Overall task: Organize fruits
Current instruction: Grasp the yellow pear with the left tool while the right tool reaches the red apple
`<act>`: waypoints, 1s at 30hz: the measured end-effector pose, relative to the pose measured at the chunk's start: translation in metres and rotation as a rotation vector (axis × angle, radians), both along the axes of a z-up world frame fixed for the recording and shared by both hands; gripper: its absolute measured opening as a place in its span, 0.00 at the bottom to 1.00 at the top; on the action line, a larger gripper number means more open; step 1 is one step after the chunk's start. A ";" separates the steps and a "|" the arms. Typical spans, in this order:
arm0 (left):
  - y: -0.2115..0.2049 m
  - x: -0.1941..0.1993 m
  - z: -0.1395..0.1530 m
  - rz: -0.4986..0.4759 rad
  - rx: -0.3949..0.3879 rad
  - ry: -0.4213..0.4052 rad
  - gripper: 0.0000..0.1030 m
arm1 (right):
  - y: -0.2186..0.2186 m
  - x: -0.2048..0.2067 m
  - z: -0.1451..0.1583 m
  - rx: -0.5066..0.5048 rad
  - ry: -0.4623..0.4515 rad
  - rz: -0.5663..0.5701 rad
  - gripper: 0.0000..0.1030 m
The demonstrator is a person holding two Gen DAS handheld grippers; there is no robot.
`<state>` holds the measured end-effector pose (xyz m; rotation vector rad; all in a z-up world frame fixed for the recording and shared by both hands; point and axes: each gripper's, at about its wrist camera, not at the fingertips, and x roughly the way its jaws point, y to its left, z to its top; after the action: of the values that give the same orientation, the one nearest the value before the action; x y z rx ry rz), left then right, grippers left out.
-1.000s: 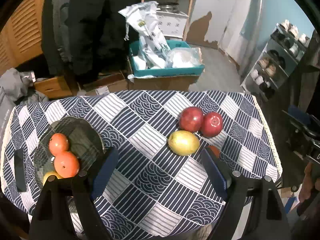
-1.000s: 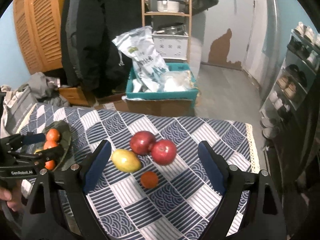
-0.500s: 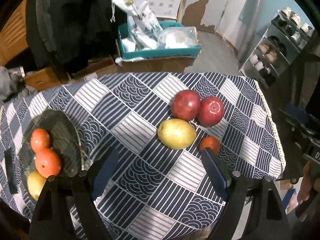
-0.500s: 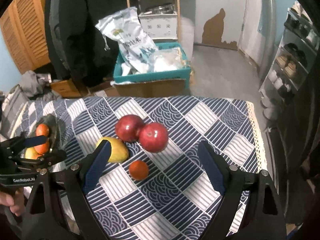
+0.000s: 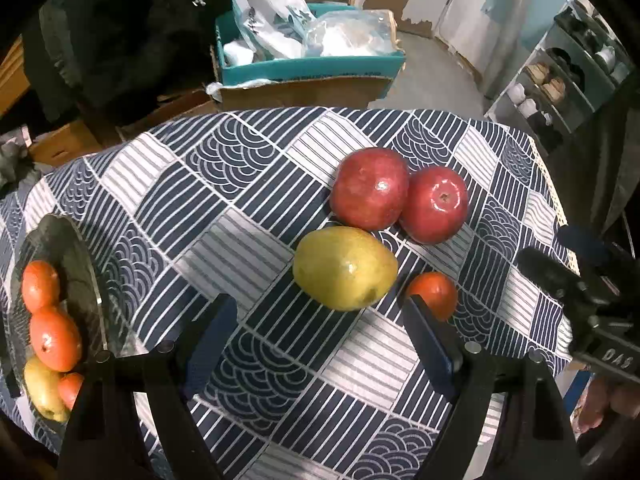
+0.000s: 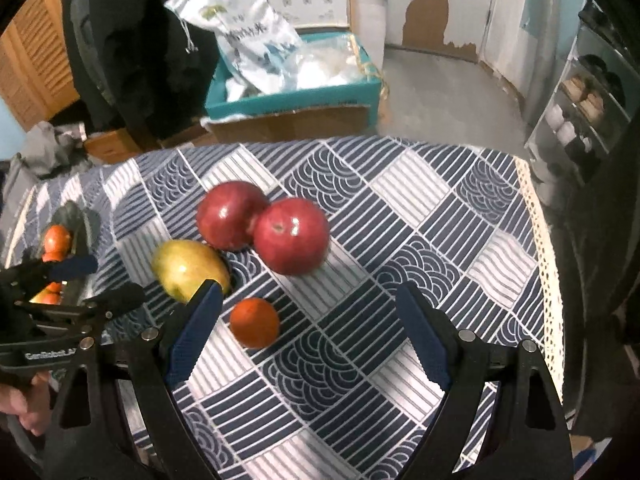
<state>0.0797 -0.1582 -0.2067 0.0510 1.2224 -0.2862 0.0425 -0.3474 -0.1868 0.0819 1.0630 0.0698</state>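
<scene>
Two red apples touch each other on the patterned tablecloth. A yellow-green pear-like fruit lies just in front of them, and a small orange sits to its right. At the left a glass bowl holds oranges and a yellow fruit. My left gripper hovers open and empty over the pear-like fruit. My right gripper hangs open and empty above the small orange and the nearer apple.
Behind the table a teal box of plastic bags rests on a cardboard carton. A shoe rack stands at the right and a dark coat hangs at the back left. A lace trim marks the table's right edge.
Both grippers have sunk toward the table and tilted further down, so the fruit looks larger and nearer. The jaws stand as wide as before.
</scene>
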 end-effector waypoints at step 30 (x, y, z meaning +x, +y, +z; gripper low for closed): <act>-0.033 0.036 -0.071 -0.023 -0.039 0.110 0.82 | -0.028 0.025 -0.037 0.030 0.060 -0.042 0.85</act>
<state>0.1156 -0.1917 -0.2779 0.0162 1.3253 -0.3365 0.0675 -0.3751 -0.2240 0.1343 1.1196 0.0456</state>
